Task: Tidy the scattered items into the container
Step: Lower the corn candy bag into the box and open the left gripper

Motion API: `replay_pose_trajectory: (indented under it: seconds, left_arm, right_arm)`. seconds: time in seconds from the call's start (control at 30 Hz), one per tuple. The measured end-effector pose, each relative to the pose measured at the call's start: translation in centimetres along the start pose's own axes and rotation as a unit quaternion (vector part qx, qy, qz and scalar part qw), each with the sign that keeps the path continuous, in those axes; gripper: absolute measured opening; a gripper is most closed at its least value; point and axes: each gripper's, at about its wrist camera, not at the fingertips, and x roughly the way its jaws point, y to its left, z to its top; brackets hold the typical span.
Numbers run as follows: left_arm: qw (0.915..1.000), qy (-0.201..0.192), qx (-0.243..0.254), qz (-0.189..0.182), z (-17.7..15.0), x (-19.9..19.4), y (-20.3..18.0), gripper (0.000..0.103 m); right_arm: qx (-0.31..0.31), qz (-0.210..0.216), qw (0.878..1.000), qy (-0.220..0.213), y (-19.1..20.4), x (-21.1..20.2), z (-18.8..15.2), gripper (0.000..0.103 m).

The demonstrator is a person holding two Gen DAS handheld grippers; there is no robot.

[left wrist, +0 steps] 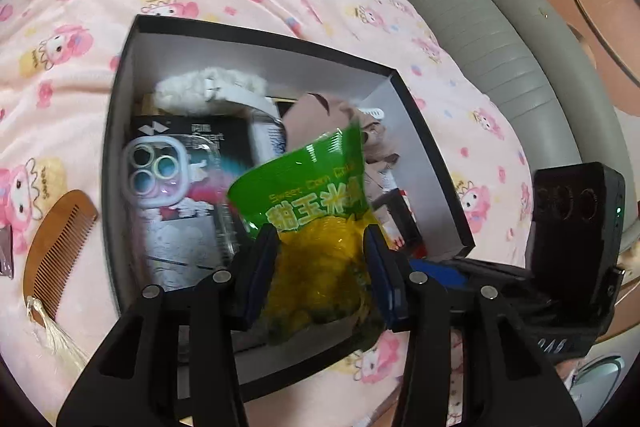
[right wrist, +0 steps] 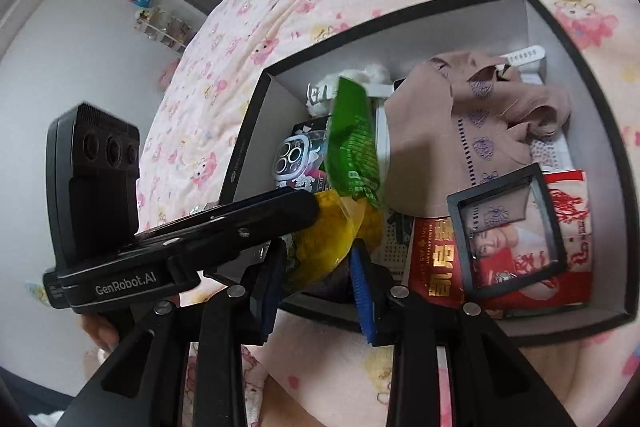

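Observation:
A green and yellow sweet corn packet [left wrist: 316, 227] hangs over the open black box [left wrist: 256, 33] on the pink bedsheet. My left gripper [left wrist: 320, 247] is shut on its yellow middle, a pad against each side. In the right wrist view my right gripper [right wrist: 320, 259] is shut on the yellow end of the corn packet [right wrist: 352, 155], whose green top stands up over the box [right wrist: 400, 7]. The left gripper [right wrist: 308, 205] comes in from the left and meets the packet just above my right fingers.
The box holds a clear phone case [left wrist: 160, 171], a white fluffy item [left wrist: 192, 91], a dusty-pink cloth [right wrist: 460, 115], a black-framed photo [right wrist: 508, 231] and red envelopes [right wrist: 436, 263]. A wooden comb [left wrist: 56, 239] lies on the sheet left of the box. A grey padded headboard [left wrist: 480, 27] runs behind.

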Motion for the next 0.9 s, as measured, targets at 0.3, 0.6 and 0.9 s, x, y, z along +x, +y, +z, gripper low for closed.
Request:
replay_pose_trajectory:
  seconds: [0.3,0.6,0.9]
  left_arm:
    - [0.9999,0.0,0.002,0.016,-0.1,0.5,0.2,0.047]
    - [0.9947,0.018,0.019,0.099,-0.6,1.7,-0.6,0.035]
    - [0.9952,0.085,0.003,0.049,-1.9,2.9,-0.4,0.039]
  right_arm:
    - [-0.01,-0.103,0.99,-0.093,-0.6,-5.2,0.2,0.028]
    - [-0.035,-0.117,0.992,-0.033,-0.7,-0.4,0.7,0.028]
    - [-0.001,-0.09,0.996,-0.017,-1.7,0.1,0.4,0.028]
